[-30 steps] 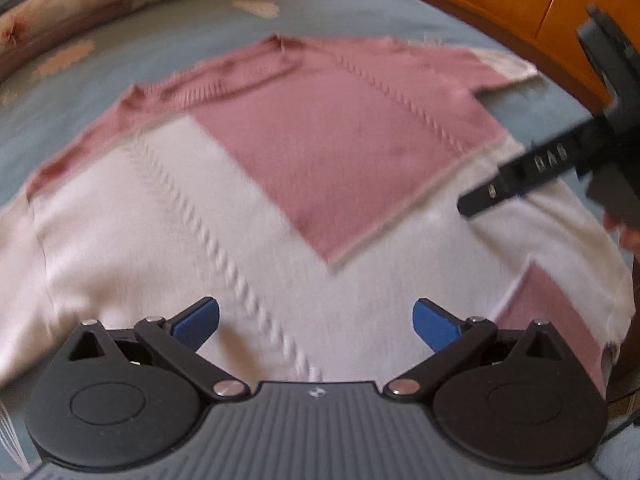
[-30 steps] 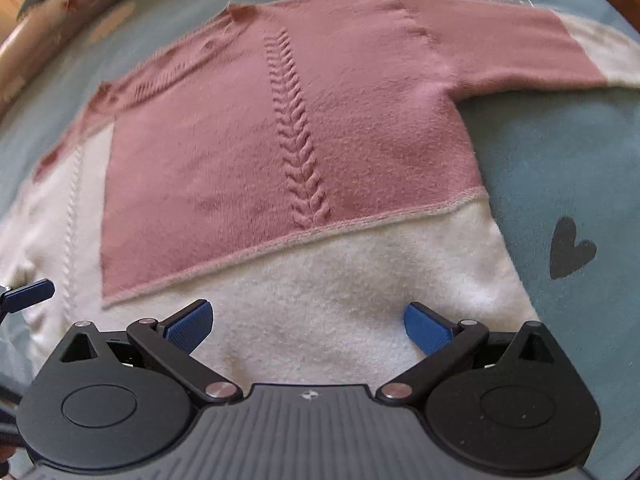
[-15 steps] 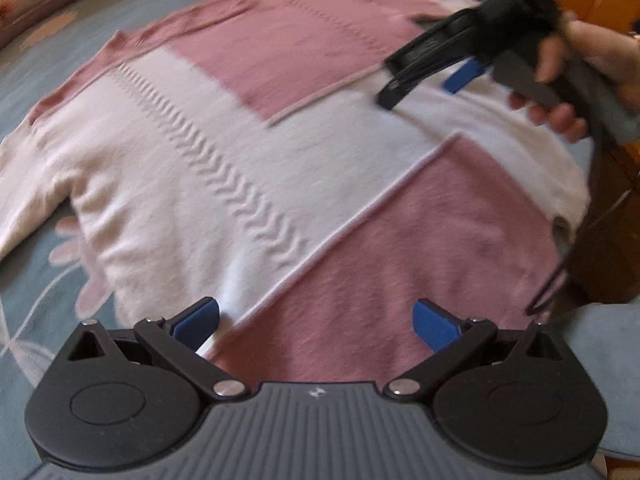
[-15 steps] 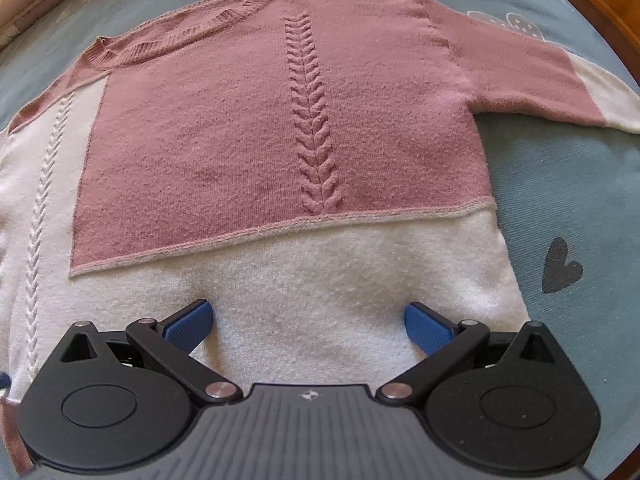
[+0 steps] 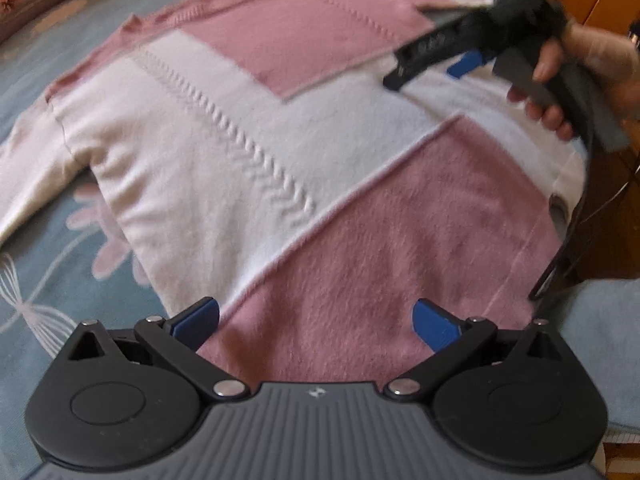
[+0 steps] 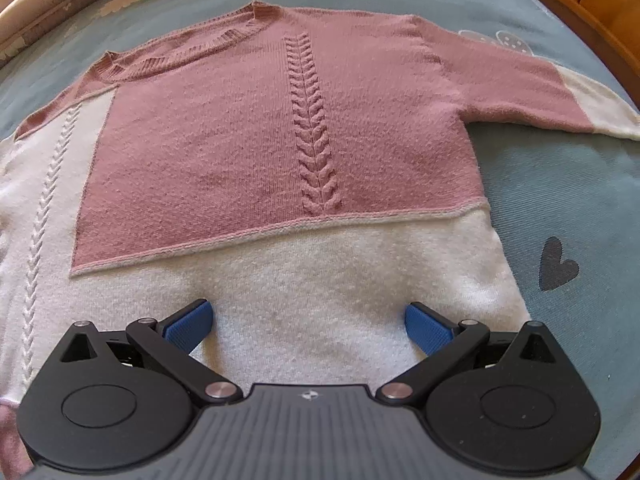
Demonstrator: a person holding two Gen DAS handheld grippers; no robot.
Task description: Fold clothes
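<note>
Sweater (image 6: 280,152) lies flat on bedspread (image 6: 560,184), neckline farthest from both cameras.

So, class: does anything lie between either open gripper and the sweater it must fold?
Nothing visible does. The left gripper and right gripper are both open directly over the sweater, which lies flat and uncovered on the blue bedspread.
</note>
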